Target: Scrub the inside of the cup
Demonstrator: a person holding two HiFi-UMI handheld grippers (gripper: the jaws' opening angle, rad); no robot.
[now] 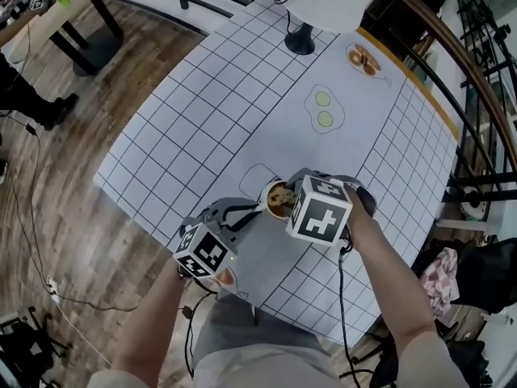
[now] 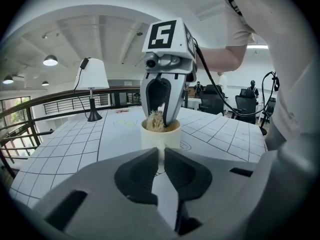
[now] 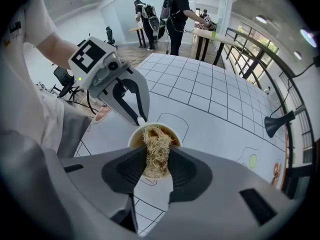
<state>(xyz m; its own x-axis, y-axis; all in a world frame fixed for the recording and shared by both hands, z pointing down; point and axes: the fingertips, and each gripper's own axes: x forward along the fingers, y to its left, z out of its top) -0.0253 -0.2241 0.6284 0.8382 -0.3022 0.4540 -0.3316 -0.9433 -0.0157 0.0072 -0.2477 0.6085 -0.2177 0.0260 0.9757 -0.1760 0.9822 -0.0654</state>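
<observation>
The cup (image 2: 160, 136) looks smooth and matt, perhaps plastic. The scrubber (image 3: 156, 159) is a rough tangle of straw-like fibre. The floor (image 1: 73, 249) is wooden planks.

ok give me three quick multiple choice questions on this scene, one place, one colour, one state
1. Where is the scrubber? A in the cup, B on the floor, C beside the lamp
2. What colour is the cup? A red, B white, C black
3. The left gripper is: A wide open, B shut on the cup, C lying on the table

Answers: 1 A, its fibres reach down past the rim; 2 B, the wall shows white; 3 B, its jaws pinch a white part at the cup's side.
</observation>
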